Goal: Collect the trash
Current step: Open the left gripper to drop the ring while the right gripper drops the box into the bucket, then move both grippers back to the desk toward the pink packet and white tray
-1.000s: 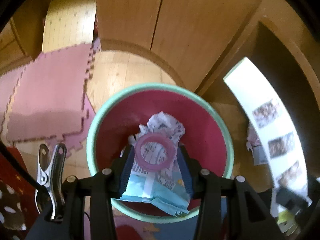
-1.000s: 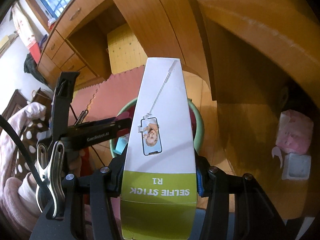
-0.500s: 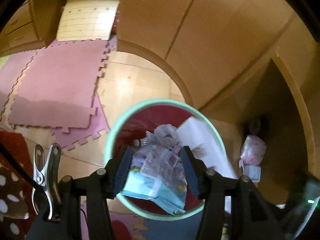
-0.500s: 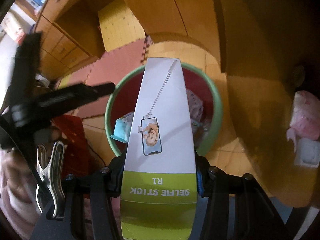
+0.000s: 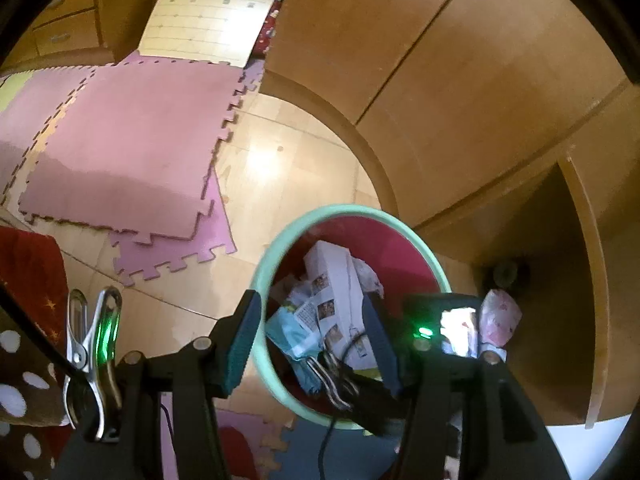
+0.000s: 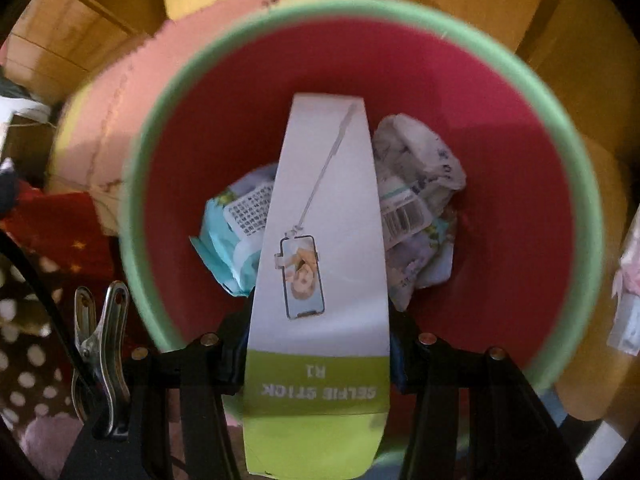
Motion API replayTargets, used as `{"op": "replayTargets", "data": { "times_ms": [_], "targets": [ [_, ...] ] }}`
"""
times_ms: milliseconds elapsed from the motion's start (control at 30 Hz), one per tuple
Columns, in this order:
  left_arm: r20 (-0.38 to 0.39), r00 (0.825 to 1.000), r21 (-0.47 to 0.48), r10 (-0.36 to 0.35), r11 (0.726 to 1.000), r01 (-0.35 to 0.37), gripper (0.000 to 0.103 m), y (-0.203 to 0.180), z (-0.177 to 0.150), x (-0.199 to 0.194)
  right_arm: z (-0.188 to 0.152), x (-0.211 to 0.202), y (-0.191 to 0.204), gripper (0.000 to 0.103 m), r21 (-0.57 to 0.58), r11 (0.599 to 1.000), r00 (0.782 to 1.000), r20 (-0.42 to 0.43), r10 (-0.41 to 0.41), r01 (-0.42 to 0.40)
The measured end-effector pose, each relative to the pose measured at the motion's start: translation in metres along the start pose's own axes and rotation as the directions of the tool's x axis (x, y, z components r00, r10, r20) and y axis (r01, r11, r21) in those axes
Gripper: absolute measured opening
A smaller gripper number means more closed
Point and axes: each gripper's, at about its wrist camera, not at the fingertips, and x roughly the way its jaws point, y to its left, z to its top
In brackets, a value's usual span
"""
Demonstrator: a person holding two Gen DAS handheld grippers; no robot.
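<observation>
The right tongs [image 6: 316, 344] clench a white-and-green selfie-stick box [image 6: 320, 280], its far end reaching down into the bin [image 6: 360, 12], ahead of them. Wrappers [image 6: 416, 200] lie under and beside the box. The left tongs [image 5: 312, 340] hang released above the bin [image 5: 264, 280], their jaws having just widened, nothing between them.

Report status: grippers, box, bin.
Left gripper open, empty. Right gripper shut on selfie stick box, over bin. Nothing blocking.
</observation>
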Motion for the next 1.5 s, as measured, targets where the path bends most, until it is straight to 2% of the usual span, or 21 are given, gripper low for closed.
{"op": "replayTargets", "data": {
  "times_ms": [100,200,400,667,800,900,1033,1267,1367,1500],
  "targets": [
    [0.007,1.0,-0.033,-0.01,0.999,0.011,0.055,0.006,0.003,-0.003,0.013,0.026,0.007,0.052,-0.019,0.999,0.994,-0.098,-0.049,0.047],
    [0.012,1.0,-0.051,-0.014,0.999,0.014,0.055,0.007,0.005,-0.003,0.02,0.041,0.004,0.052,-0.007,0.999,0.987,-0.152,-0.052,0.052],
    [0.003,1.0,-0.041,-0.021,0.999,0.021,0.055,0.003,0.006,0.0,0.032,0.064,-0.007,0.053,0.035,0.999,0.976,-0.219,-0.019,0.027],
    [0.0,1.0,-0.037,-0.013,0.999,0.013,0.055,0.001,0.008,0.005,0.039,0.082,-0.007,0.054,0.047,0.998,0.966,-0.256,-0.022,0.036],
    [-0.002,1.0,-0.031,-0.011,0.999,0.011,0.055,-0.001,0.009,0.006,0.041,0.064,-0.01,0.056,0.039,0.999,0.979,-0.203,-0.009,0.018],
    [0.003,1.0,-0.023,-0.008,1.0,0.009,0.056,-0.004,0.008,0.005,0.042,0.043,-0.011,0.065,0.021,1.0,0.991,-0.134,0.006,-0.003],
    [0.003,1.0,-0.018,0.003,1.0,-0.003,0.056,-0.006,0.006,0.005,0.037,0.008,-0.018,0.075,0.037,0.997,0.998,-0.009,0.067,-0.066],
    [0.011,1.0,-0.01,0.005,1.0,-0.004,0.056,-0.007,0.004,0.002,0.025,-0.042,-0.037,0.075,0.079,0.985,0.979,0.147,0.142,-0.154],
    [0.007,1.0,-0.006,0.005,1.0,-0.005,0.056,-0.009,0.001,0.001,-0.002,-0.064,-0.018,0.075,0.068,0.981,0.965,0.207,0.162,-0.179],
    [0.022,1.0,0.023,0.004,1.0,-0.005,0.056,-0.017,-0.002,-0.005,-0.024,-0.085,-0.024,0.075,0.082,0.975,0.946,0.27,0.18,-0.209]
  ]
}}
